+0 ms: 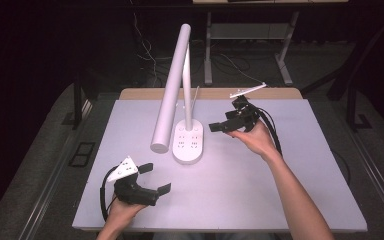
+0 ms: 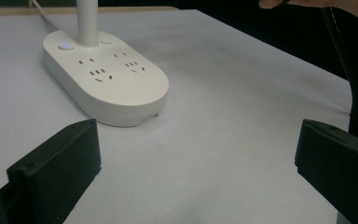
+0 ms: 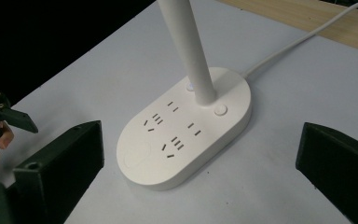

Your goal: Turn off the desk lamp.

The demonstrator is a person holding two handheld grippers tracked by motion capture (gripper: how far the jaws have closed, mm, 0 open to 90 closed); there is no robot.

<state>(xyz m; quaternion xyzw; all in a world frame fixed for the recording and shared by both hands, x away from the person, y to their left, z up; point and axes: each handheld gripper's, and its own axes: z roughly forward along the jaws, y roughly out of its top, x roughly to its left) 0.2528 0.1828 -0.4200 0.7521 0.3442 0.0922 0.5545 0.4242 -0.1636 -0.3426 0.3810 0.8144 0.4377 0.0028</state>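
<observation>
A white desk lamp stands mid-table on an oval base (image 1: 187, 144) with several sockets and two buttons; its long tube head (image 1: 172, 85) slopes down toward the front. My left gripper (image 1: 156, 178) rests open near the front left, jaws wide apart with nothing between them, pointing at the base (image 2: 105, 79). My right gripper (image 1: 225, 116) is held open just right of the base (image 3: 182, 135), also holding nothing. The lamp stem (image 3: 189, 51) rises between the two buttons. In the right gripper view the left gripper (image 3: 2, 119) shows at the far left.
The white table top (image 1: 260, 175) has a wooden strip (image 1: 210, 93) along its back edge. The lamp's white cable (image 3: 298, 42) runs off the back. Black gripper cables trail at right (image 1: 275, 130). Desk legs (image 1: 208, 50) stand on the dark floor behind.
</observation>
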